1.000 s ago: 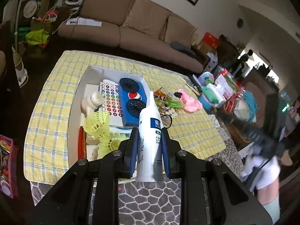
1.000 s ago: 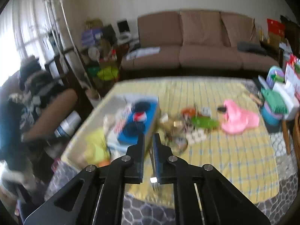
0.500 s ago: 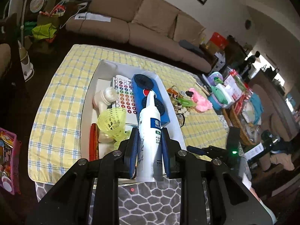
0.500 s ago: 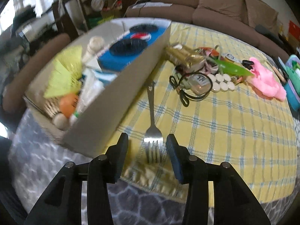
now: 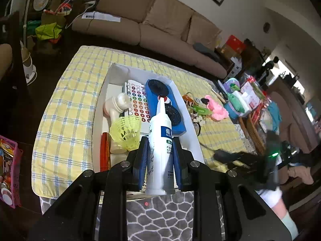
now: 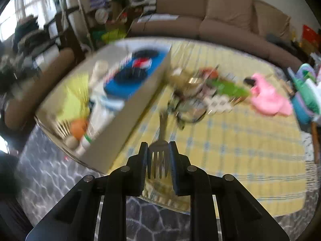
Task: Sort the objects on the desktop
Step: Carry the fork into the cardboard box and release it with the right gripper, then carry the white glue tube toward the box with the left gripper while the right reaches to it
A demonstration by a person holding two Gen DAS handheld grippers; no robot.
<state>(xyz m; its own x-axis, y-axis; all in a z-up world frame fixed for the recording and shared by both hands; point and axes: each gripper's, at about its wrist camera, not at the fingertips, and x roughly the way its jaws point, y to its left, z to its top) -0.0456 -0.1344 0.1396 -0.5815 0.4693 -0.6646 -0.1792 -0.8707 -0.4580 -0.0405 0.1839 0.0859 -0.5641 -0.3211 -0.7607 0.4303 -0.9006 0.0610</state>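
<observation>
Mid-sort, both claws loaded. Left claw (image 5: pixel 160 156) is clamped on a white bottle (image 5: pixel 160 144), held upright, nozzle pointing away, blue label facing the camera. It hangs above the near end of the white box (image 5: pixel 188 124), which sits on the yellow checked cloth (image 5: pixel 66 110) over the counter.

Right claw (image 6: pixel 158 162) is closed on a metal fork (image 6: pixel 160 150): pads press the head from both sides, tines toward the camera, handle pointing away toward the clutter beyond. The fork sits just right of the box wall (image 6: pixel 128 116), above the cloth. The right wrist view is blurred, so finer detail is unclear.

Judged step: carrying two picked items to the box. Next move calls for lowering the bottle into a free gap and laying it flat, since the near end is crowded. The fork then needs swinging left over the wall before release.

Box contents near the bottle: a yellow shuttlecock (image 5: pixel 126 128), a red tube (image 5: pixel 105 150) along the left wall, a sheet of coloured dots (image 5: pixel 138 102), a blue fan (image 5: pixel 166 104). Right of the box, loose items remain, among them a pink toy (image 5: pixel 216 108).
</observation>
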